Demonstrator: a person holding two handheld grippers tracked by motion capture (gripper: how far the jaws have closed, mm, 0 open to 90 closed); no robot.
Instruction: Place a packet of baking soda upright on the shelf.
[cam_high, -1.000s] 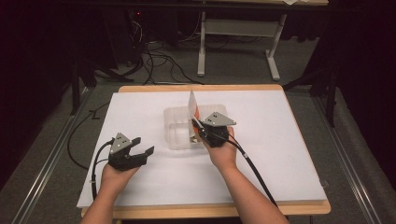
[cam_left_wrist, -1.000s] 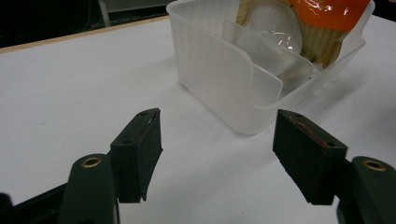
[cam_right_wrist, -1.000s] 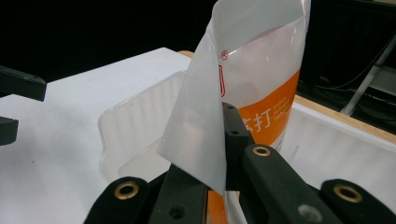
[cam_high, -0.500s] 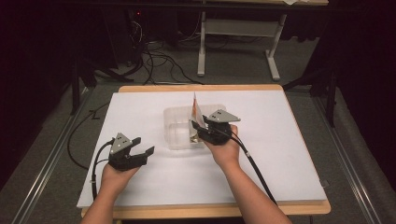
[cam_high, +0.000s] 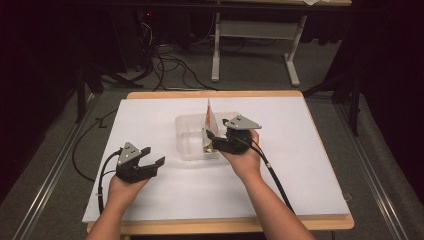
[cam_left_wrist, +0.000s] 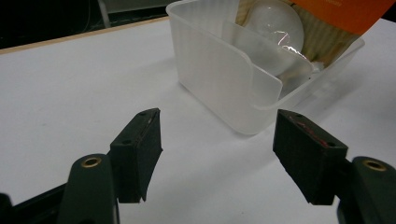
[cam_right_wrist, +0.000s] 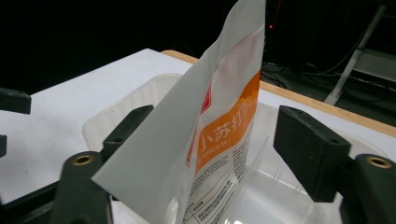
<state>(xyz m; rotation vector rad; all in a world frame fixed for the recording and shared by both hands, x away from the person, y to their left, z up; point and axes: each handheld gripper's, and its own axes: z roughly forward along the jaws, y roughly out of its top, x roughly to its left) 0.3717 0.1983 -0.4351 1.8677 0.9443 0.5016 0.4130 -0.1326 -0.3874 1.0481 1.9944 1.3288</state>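
In the high view, a clear plastic tub (cam_high: 192, 140) sits at the centre of the frame on a white sheet (cam_high: 310, 165) that covers the wooden table (cam_high: 215, 94). The right gripper (cam_high: 212, 140) hangs at the tub's right rim, just right of centre, carried by the person's right hand (cam_high: 245, 159). A white and orange pouch (cam_high: 211, 119) stands upright inside the tub, rising above its rim right beside that gripper.

In the right gripper view, the pouch (cam_right_wrist: 210, 126) fills the middle of the frame, standing between the two black jaws. The right jaw stands apart from the pouch with a clear gap. The left jaw is partly hidden behind the pouch's white side, so contact there cannot be told. The jaws have just been opening and now stand released, with the pouch between them but not squeezed.

The left gripper (cam_high: 152, 156) rests low on the sheet at the lower left of the high view, held by the left hand (cam_high: 122, 187), well apart from the tub. Its jaws are spread wide with nothing between them.

In the left gripper view, the tub (cam_left_wrist: 224, 79) lies in the upper right of the frame, and a frosted light bulb (cam_left_wrist: 275, 28) lies inside it beside the pouch's orange edge (cam_left_wrist: 350, 11).
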